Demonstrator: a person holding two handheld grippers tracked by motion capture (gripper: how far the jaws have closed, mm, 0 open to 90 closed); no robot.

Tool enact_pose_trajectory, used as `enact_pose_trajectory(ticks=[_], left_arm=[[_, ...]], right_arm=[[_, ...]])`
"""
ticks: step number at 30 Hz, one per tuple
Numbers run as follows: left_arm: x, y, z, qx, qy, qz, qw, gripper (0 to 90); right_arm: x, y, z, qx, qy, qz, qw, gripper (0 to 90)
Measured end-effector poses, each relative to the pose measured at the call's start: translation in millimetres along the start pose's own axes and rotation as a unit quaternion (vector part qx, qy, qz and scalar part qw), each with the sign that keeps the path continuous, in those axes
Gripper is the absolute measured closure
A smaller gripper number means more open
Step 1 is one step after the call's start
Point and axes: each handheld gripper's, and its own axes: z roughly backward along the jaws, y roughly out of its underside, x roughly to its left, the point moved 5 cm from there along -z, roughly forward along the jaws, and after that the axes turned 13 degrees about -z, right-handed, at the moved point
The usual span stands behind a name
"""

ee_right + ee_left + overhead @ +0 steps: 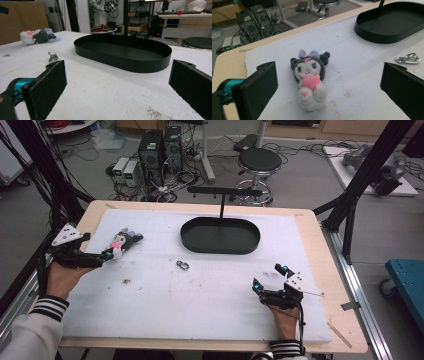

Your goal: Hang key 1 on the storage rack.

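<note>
A small plush toy [125,241], black and white with a purple bow and a pink heart, lies on the white mat [200,300] at the left. My left gripper [102,251] sits just left of it, open, and in the left gripper view the plush toy [310,77] lies between and just beyond the spread jaws of the left gripper [329,73], untouched. A silver carabiner [182,265] rests mid-mat. My right gripper [268,277] stands open at the front right, holding nothing, and the right gripper [117,72] faces the black oval tray [125,63].
The black oval tray [220,251] stands at the back centre with an upright post and crossbar [225,192]. The carabiner [408,59] lies right of the plush. Beyond the table's far edge are a stool [258,161] and computer boxes [160,147].
</note>
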Motion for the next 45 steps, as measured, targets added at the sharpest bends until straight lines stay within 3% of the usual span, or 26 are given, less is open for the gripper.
enact_pose_trajectory(ticks=[4,9,14,22,27,33,39,45], left_arm=[[4.0,-3.4,-8.6,0.03,0.002,-0.01,0.9995,1.7],[10.1,-4.1,-17.0,0.075,0.009,-0.016,0.997,1.7],[15.1,-4.6,-26.0,0.107,0.017,-0.009,0.9941,1.7],[22.0,-4.9,-40.5,0.158,0.022,-0.009,0.9871,1.7],[24.4,-0.3,-52.4,0.196,0.032,-0.001,0.9801,1.7],[24.8,5.6,-65.0,0.215,0.033,-0.005,0.976,1.7],[25.3,12.4,-72.2,0.235,0.036,0.006,0.9712,1.7],[23.7,16.9,-78.2,0.245,0.041,0.01,0.9686,1.7]], right_arm=[[-0.2,0.0,0.1,0.0,0.0,-0.001,1.0,0.8],[-0.1,0.0,0.0,0.0,0.0,-0.001,1.0,0.8],[-0.4,-0.2,-0.2,-0.002,0.0,0.0,1.0,0.8],[-0.5,-0.2,0.1,-0.001,-0.001,0.0,1.0,0.8],[-0.4,-0.2,0.0,-0.001,-0.001,0.0,1.0,0.8],[-0.5,-0.1,0.3,0.0,-0.001,-0.003,1.0,0.7],[-0.6,-0.2,0.1,-0.001,-0.001,0.0,1.0,0.7],[-0.7,-0.2,0.4,0.0,-0.001,-0.006,1.0,0.8]])
